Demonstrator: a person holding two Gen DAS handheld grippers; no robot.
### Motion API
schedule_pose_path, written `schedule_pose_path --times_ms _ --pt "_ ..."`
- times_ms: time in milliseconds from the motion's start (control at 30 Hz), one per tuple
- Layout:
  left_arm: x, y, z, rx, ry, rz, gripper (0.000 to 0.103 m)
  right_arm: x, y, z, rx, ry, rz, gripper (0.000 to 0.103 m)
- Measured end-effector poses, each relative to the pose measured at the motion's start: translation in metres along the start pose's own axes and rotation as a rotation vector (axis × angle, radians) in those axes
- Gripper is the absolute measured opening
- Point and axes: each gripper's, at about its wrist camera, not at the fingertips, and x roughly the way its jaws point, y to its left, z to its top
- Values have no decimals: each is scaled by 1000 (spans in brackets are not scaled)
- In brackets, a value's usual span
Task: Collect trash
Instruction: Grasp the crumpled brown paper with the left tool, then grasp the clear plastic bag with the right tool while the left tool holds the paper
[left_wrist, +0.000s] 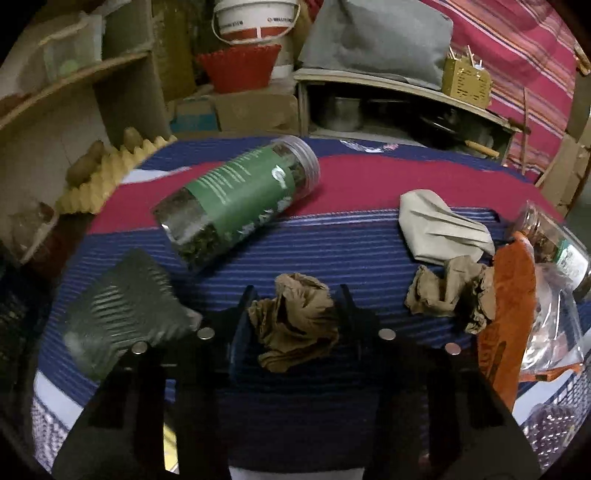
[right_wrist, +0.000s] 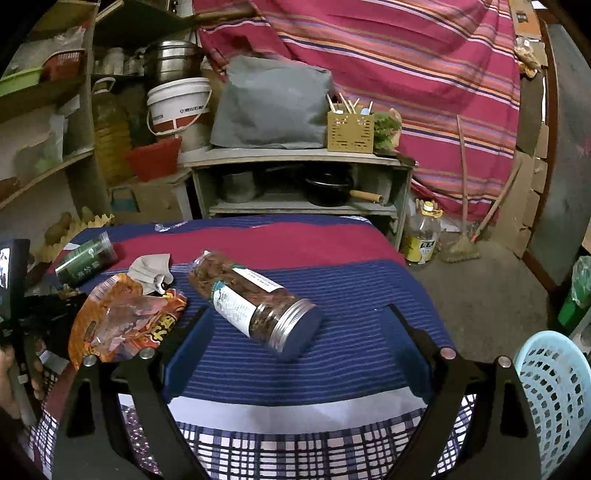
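Gripping crumpled brown paper wad (left_wrist: 295, 321), left gripper (left_wrist: 297, 306) has both fingers pressed against its sides, over striped tablecloth (left_wrist: 332, 243). Green-label jar (left_wrist: 240, 199) lies on side beyond. Second brown wad (left_wrist: 448, 293) just right, touching grey paper (left_wrist: 439, 229) and orange snack wrapper (left_wrist: 511, 295). Right gripper (right_wrist: 295, 350) spread wide, nothing between fingers, close behind metal-lidded jar (right_wrist: 255, 299) lying on cloth. Pale blue basket (right_wrist: 554, 398) at right edge, beside table.

Both wrist views look forward, close over the shared striped tablecloth (left_wrist: 332, 251).
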Motion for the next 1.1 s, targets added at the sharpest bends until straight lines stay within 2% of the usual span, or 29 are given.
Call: schedule_pose_path --times_ms 100,233,433,533,733,933,1100 --pt "-26 -1 -2 22 -59 26 42 -5 9 1 -10 -12 7 89" --pt "-83 6 -6 60 -180 76 42 -8 25 1 -19 -7 27 89" --pt "-160 30 -9 -15 -295 107 42 -3 64 -4 -35 27 82 89" --pt "-180 40 -18 -29 -343 139 42 1 82 -9 -44 55 101 89" --pt "-182 67 -19 -139 -338 85 42 10 109 -14 8 102 127 89" --pt "-170 72 -22 -123 -321 113 42 33 125 -20 36 162 96 89" --pt "-171 78 -22 -145 -326 84 42 51 135 -28 26 214 102 88"
